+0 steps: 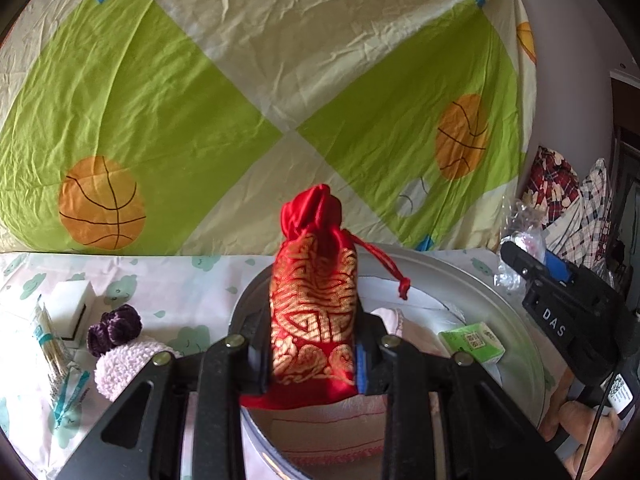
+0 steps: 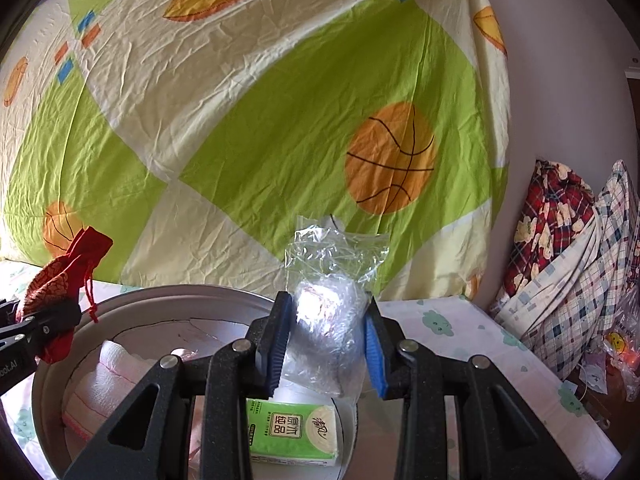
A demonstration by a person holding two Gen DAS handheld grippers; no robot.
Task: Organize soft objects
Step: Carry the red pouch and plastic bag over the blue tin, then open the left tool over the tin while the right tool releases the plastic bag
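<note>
Left gripper (image 1: 314, 344) clamps red pouch (image 1: 314, 292) | right gripper (image 2: 326, 340) pinches plastic bag (image 2: 326, 312)

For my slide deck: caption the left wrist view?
Left hand-held gripper holds a red pouch above the round tin.

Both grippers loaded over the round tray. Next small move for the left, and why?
Probably lower and release. The left gripper is clamped on the red drawstring pouch, held above the round metal tray, where a towel and tissue pack already lie.
</note>
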